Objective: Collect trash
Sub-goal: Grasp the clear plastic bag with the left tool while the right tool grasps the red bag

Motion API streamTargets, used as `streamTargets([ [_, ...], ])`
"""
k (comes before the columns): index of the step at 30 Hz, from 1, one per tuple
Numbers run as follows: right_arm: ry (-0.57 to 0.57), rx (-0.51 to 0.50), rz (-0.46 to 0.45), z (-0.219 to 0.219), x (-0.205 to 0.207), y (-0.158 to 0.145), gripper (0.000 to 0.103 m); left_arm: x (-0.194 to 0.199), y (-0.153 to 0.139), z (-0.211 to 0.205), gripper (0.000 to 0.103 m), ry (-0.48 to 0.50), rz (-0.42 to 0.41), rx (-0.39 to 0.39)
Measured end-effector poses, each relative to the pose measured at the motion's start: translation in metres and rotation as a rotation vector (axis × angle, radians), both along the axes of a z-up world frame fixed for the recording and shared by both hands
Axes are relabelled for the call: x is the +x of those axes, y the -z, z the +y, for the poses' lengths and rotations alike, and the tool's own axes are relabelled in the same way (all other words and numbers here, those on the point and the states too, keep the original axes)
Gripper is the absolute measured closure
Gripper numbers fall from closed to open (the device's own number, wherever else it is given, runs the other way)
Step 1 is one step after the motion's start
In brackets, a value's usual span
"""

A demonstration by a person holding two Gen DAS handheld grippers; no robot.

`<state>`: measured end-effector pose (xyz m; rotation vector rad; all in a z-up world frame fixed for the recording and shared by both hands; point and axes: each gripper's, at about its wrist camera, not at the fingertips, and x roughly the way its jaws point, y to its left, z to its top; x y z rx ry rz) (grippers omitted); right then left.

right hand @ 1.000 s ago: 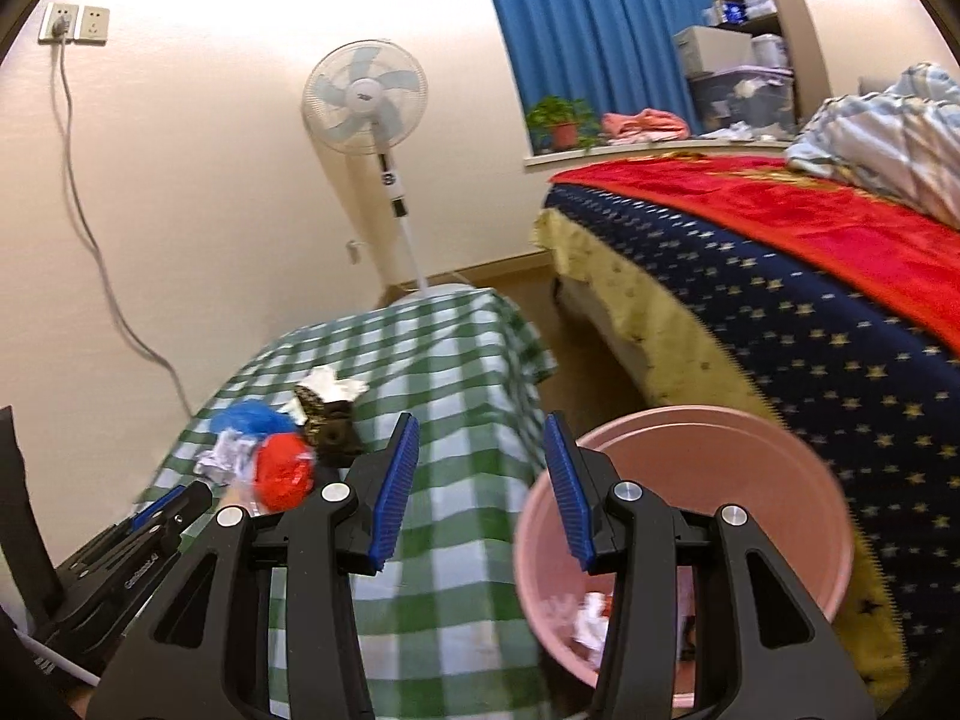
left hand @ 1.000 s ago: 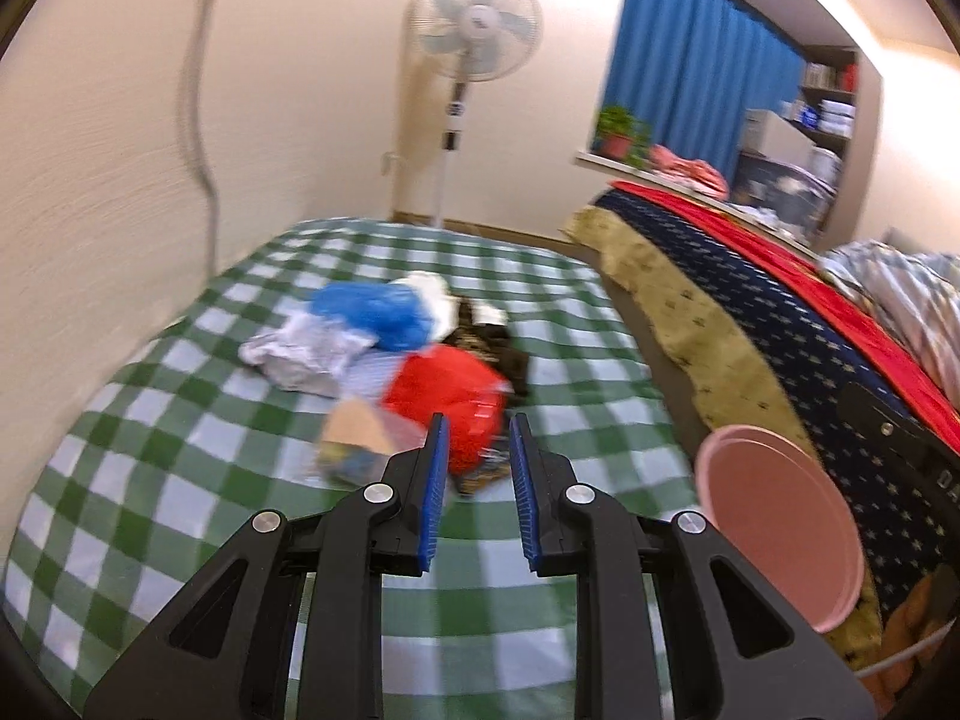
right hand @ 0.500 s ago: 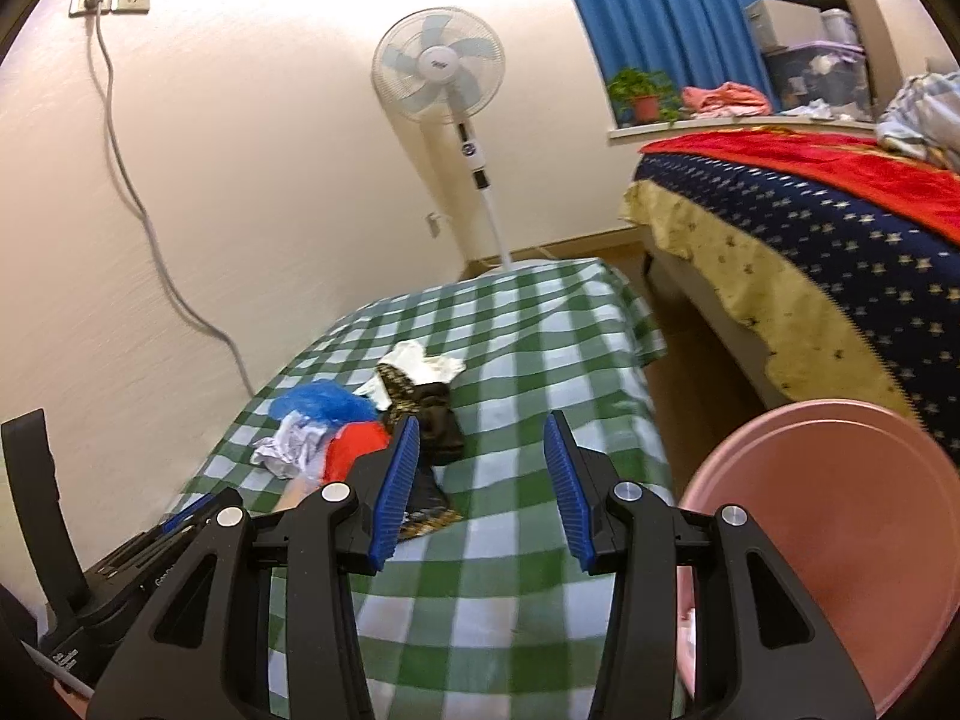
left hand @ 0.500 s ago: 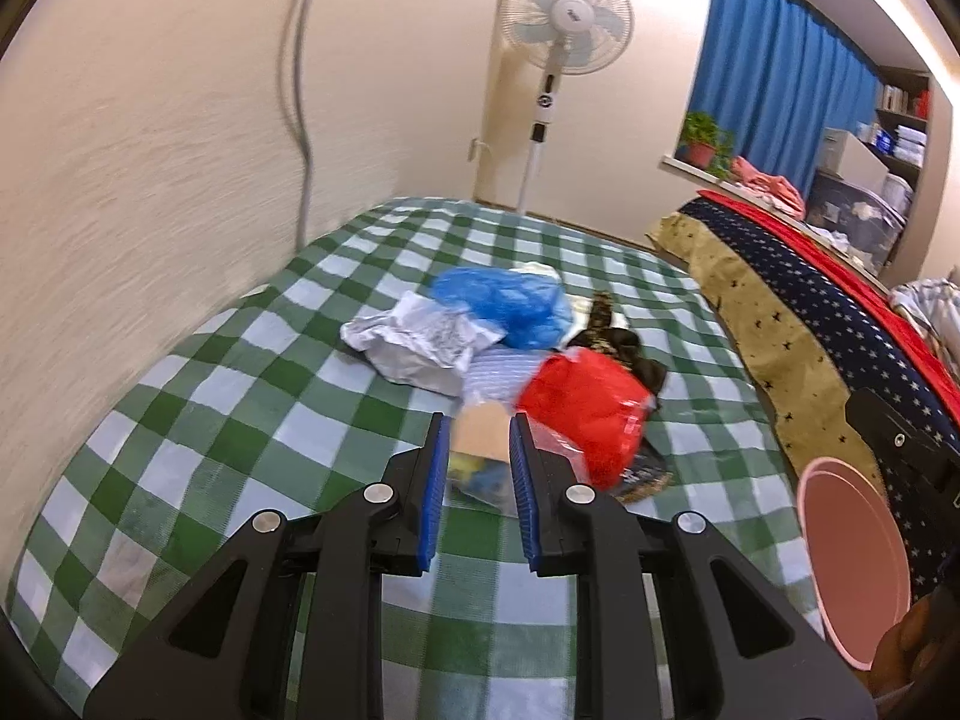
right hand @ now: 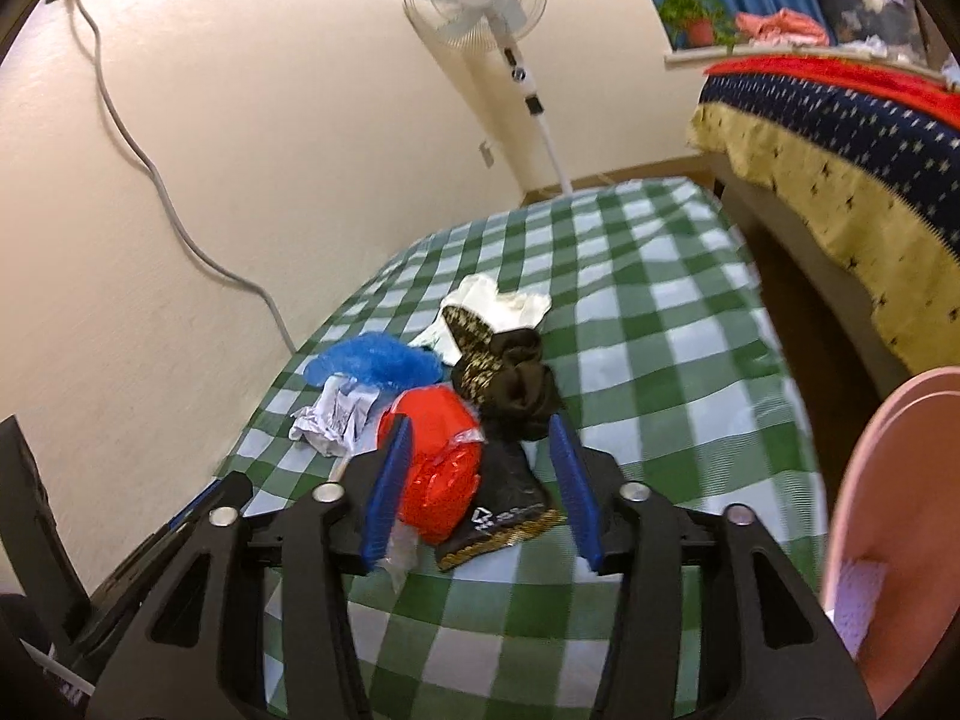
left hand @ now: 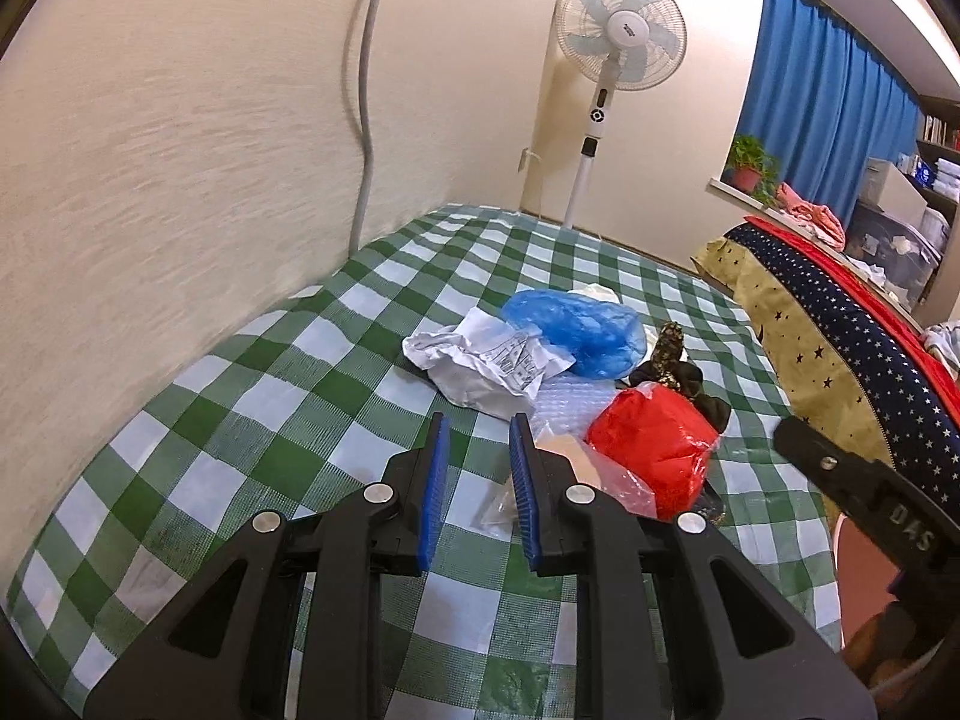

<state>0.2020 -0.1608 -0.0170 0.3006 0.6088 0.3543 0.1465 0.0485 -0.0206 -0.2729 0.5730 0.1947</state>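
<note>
Centre frame on the green-and-white checked tablecloth (right hand: 678,324): glossy crinkled red plastic bag (right hand: 438,468), crumpled white paper (left hand: 486,360), blue film bag (left hand: 576,324). Right gripper (right hand: 480,480) jaws opening, straddling the red bag without contact. Left gripper (left hand: 474,480) jaws narrowly apart, empty; smooth pink plastic bin (right hand: 888,516) lower right.

Checked cloth (left hand: 312,384) woven, matt; red bag (right hand: 438,468) glossy plastic; blue bag (left hand: 576,324) thin crinkled plastic; crumpled paper (left hand: 486,366) matt; pink bin (right hand: 888,480) smooth plastic.
</note>
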Motion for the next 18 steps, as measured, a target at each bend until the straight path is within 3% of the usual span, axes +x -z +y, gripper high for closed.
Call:
streamTargets([
  [10,-0.058,0.068,0.142,0.019,0.036,0.028,0.043,0.009,0.006,0.005,0.081,0.034,0.006,-0.065],
  [13,-0.084,0.085,0.169,0.023,0.040,0.033,0.044,0.013,0.010,0.005,0.063,0.048,0.014,-0.102],
  [15,-0.096,0.099,0.179,0.022,0.040,0.036,0.060,0.017,0.014,0.003,0.061,0.065,0.027,-0.125],
  [18,-0.118,0.130,0.180,0.020,0.040,0.037,0.071,0.024,0.020,-0.001,0.052,0.088,0.058,-0.139],
])
